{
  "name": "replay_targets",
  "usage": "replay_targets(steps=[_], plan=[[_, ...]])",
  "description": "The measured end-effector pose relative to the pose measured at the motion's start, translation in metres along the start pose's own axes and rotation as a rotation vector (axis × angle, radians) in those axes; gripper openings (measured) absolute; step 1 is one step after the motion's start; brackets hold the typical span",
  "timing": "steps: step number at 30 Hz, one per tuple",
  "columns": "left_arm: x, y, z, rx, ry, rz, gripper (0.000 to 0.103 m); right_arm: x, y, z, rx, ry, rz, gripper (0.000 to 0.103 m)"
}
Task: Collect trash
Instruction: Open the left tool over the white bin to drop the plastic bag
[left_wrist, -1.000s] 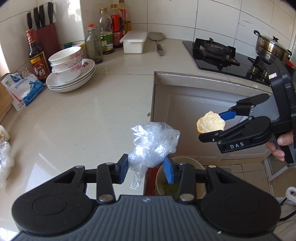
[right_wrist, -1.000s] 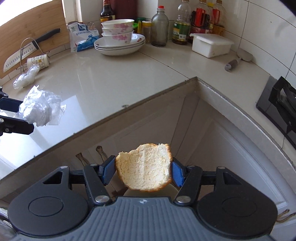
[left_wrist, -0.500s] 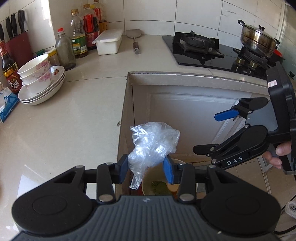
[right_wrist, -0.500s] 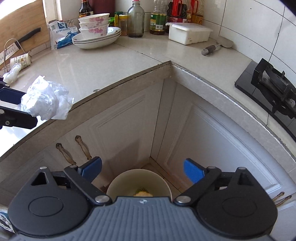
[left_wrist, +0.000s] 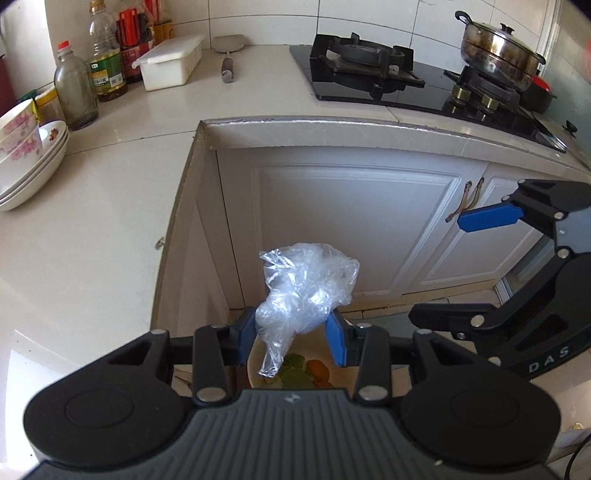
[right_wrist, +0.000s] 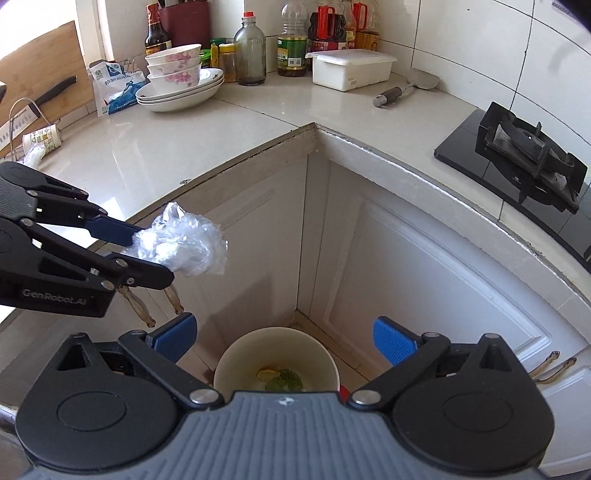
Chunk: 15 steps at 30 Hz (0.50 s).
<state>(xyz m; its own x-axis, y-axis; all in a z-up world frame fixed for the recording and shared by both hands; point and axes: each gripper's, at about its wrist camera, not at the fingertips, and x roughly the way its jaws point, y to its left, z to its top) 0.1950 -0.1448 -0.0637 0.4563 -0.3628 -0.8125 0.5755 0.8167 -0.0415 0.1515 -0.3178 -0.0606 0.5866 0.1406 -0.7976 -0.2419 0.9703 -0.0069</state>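
1. Left wrist view: moved off the bench (left_wrist: 92, 221) edge since a second ago, now over the bin (left_wrist: 258, 354) on the floor by the cabinet corner. Left gripper (left_wrist: 291, 332) clamped on the crumpled plastic bag (left_wrist: 306, 288), same grip as before. Bread gone from the right gripper (left_wrist: 461, 266), seen side-on with nothing between its fingers.
2. Same view, step in hand: dropping trash in the bin. Bag hangs directly above the opening, green and orange scraps visible inside. Next: release, then check the tail clears the pads, since film tends to cling.
3. Right wrist view: right gripper (right_wrist: 284, 336) opening to full spread, empty; held a bread piece a second ago. Bin (right_wrist: 229, 354) below and between the fingers, yellowish lump inside beside greens, likely that bread.
4. Same view: left gripper (right_wrist: 151, 254) at left, closed on the bag (right_wrist: 184, 247), above and left of the bin rim.
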Motion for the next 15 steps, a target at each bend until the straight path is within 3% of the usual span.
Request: replay_targets(steps=[12,13,15], plan=[[0.049,-0.030,0.001,0.059,0.072,-0.032,0.041,-0.019,-0.018,-0.037,0.077,0.036,-0.058,0.103],[0.052,-0.032,0.002,0.061,0.073,-0.030,0.042,-0.021,-0.019,-0.039,0.084,0.036,-0.064,0.103],[0.060,-0.036,0.005,0.063,0.083,-0.024,0.056,-0.024,-0.021,-0.043,0.096,0.038,-0.073,0.103]])
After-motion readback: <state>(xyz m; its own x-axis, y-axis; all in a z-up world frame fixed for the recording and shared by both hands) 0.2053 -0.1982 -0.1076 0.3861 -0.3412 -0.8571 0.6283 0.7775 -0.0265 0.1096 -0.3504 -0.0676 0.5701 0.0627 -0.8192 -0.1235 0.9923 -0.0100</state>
